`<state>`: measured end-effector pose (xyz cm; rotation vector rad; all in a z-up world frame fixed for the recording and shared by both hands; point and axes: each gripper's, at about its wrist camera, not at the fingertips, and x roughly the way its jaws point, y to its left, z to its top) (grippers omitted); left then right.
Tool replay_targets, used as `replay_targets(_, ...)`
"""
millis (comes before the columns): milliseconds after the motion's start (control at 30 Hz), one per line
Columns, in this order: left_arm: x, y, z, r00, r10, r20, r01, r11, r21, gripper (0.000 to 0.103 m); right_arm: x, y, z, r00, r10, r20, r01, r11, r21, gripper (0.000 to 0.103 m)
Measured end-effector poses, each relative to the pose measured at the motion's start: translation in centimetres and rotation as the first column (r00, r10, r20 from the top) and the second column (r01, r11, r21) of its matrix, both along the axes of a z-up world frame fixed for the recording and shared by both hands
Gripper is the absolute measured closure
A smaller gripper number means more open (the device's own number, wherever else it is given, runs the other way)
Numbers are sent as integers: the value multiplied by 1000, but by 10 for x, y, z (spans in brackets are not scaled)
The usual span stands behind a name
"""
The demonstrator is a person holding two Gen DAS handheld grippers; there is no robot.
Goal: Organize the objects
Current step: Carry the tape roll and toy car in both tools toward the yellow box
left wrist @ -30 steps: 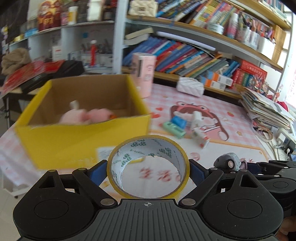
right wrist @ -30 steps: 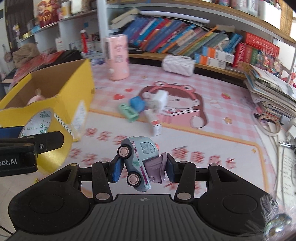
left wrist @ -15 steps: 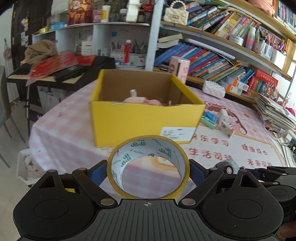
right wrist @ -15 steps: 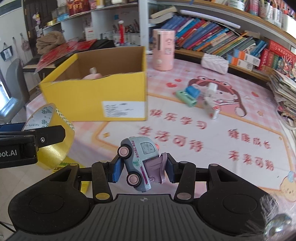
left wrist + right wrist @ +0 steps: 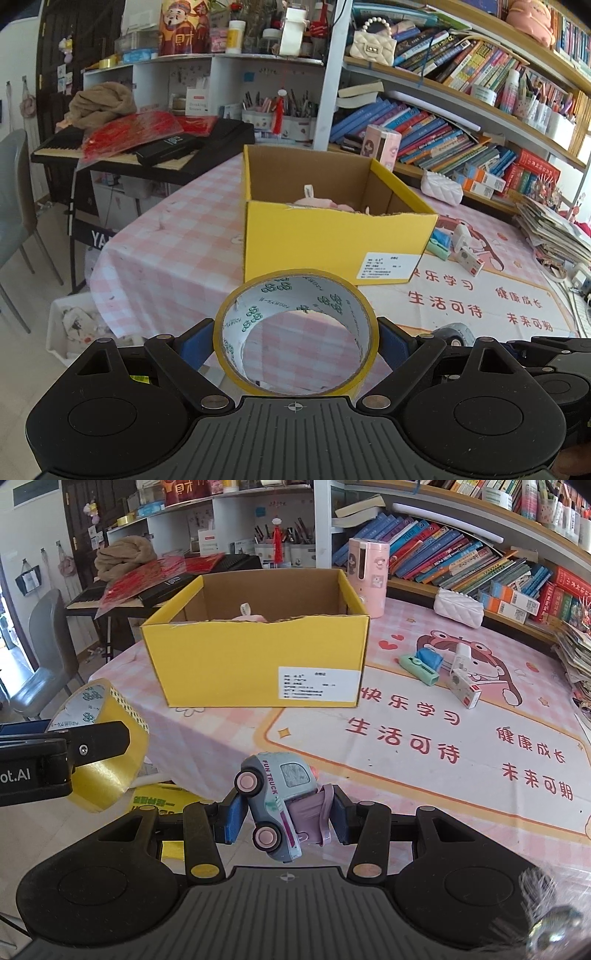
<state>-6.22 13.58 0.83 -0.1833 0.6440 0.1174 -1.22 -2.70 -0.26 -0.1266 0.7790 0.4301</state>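
My left gripper [image 5: 295,338] is shut on a yellow tape roll [image 5: 297,291], its blue pads pressed on the roll's two sides; the same tape roll [image 5: 110,746] shows at the left in the right wrist view. My right gripper [image 5: 284,812] is shut on a grey and purple toy truck [image 5: 277,794] tipped nose-up. Both hang near the table's front edge, back from an open yellow cardboard box [image 5: 255,664] [image 5: 332,243] with something pink [image 5: 321,202] inside.
A green eraser-like block [image 5: 419,668], a blue item [image 5: 430,659] and small white boxes [image 5: 463,686] lie on the pink mat [image 5: 443,746] right of the box. A pink canister [image 5: 367,576] stands behind it. Bookshelves [image 5: 461,110] line the back, a keyboard [image 5: 147,147] and chair [image 5: 44,646] stand left.
Both grippers have drawn back from the box, which looks smaller and farther now. More of the table's front edge and the floor shows. Tape roll and toy truck stay held.
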Motion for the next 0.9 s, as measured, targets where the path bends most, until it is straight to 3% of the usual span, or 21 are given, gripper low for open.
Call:
replay_targets(500,0,11,32,992,-7,124,4,1000,24,12,6,9,28,998,-14,69,12,1000,29,59)
replay_targets(900,51,9,55,978,-7,207,-12,996,89,12,63,8,68,981,-68,184,48,993,110,59)
